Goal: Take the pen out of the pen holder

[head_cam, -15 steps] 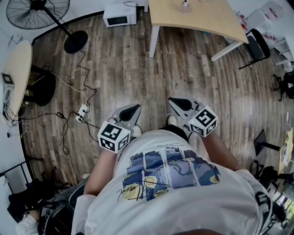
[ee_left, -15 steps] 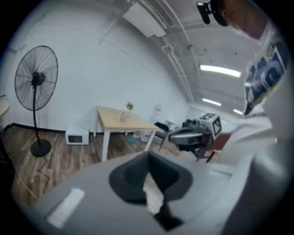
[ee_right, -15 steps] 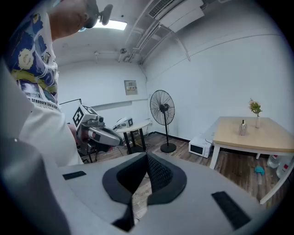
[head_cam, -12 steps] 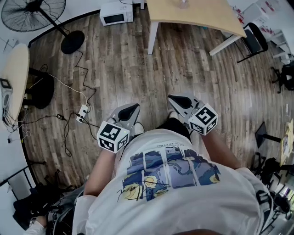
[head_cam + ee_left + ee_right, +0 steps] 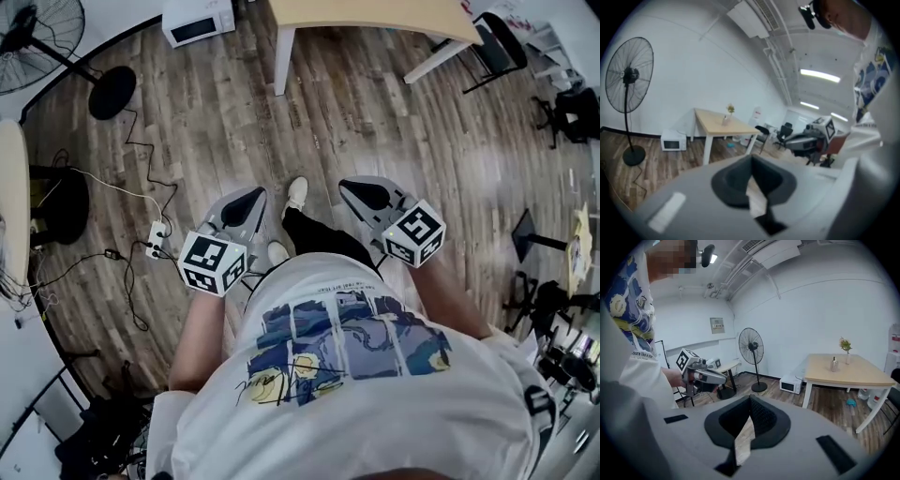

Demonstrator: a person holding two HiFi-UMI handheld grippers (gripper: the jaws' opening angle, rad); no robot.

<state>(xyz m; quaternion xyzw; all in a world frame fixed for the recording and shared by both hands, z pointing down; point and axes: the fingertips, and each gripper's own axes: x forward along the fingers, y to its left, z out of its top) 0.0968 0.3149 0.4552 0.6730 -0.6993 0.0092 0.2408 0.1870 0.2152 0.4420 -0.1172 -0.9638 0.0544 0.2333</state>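
Observation:
No pen or pen holder can be made out in any view. In the head view my left gripper [image 5: 244, 199] and right gripper [image 5: 364, 193] are held out in front of the person's waist, above the wooden floor. Both are shut with nothing between the jaws. The left gripper view shows its own jaws [image 5: 751, 161] closed at the tip, with the right gripper [image 5: 812, 138] off to the right. In the right gripper view the jaws [image 5: 750, 402] meet the same way, and the left gripper [image 5: 701, 373] is at the left.
A light wooden table [image 5: 366, 14] stands ahead, seen with a small bottle [image 5: 834, 363] and a plant sprig [image 5: 844, 345] on it. A microwave [image 5: 199, 21] sits on the floor, with a standing fan [image 5: 111, 92], power strip and cables [image 5: 155, 239] at left. Black chairs [image 5: 495, 45] are at right.
The person has stepped forward: a shoe and a leg now show between the grippers. The table, microwave and fan have slid toward the top-left of the head view. Both grippers stay shut.

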